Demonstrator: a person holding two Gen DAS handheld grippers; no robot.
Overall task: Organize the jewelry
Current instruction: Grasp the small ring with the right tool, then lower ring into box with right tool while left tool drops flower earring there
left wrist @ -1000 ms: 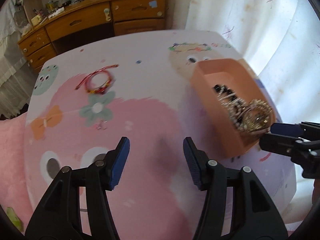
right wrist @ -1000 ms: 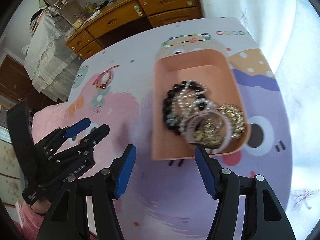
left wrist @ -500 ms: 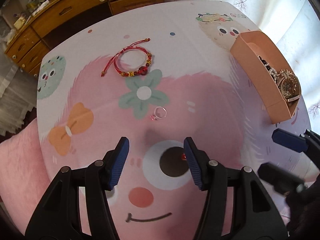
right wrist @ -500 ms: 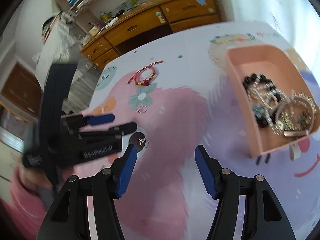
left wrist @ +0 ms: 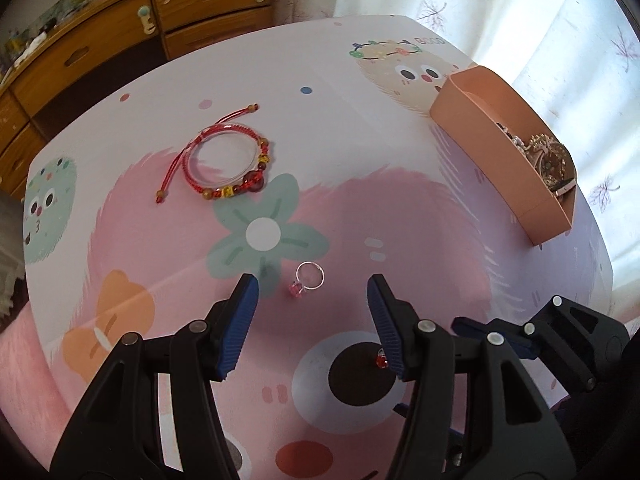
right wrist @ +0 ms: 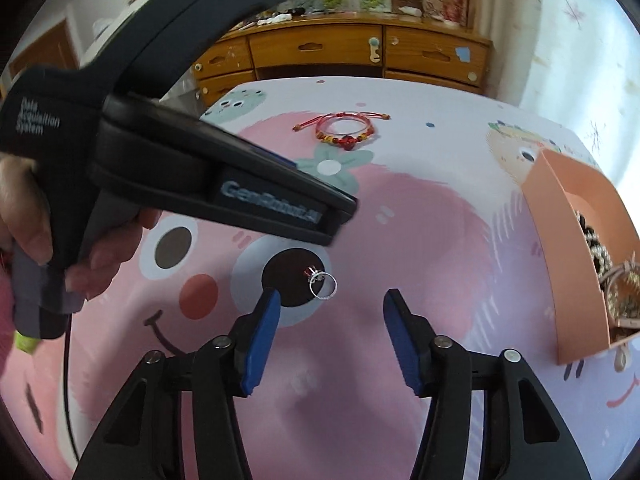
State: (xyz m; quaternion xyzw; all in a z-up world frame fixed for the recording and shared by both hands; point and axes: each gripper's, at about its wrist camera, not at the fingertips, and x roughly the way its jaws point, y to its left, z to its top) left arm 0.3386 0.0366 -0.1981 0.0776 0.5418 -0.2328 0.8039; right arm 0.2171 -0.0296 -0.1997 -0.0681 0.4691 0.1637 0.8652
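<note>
"Data Acquisition System" is printed in white on the handle of the left gripper (right wrist: 340, 216), and "GenRobot.AI" on its side. "GOOD" is printed on the tablecloth (left wrist: 430, 41).

Black plastic tool (left wrist: 312, 320) frames; ribbed blue pads (right wrist: 260, 344); silver screws; white lettering.

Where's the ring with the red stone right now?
In the right wrist view the ring with the red stone lies on the tablecloth's dark printed eye, just ahead of the right gripper, whose empty jaws are closing.
</note>
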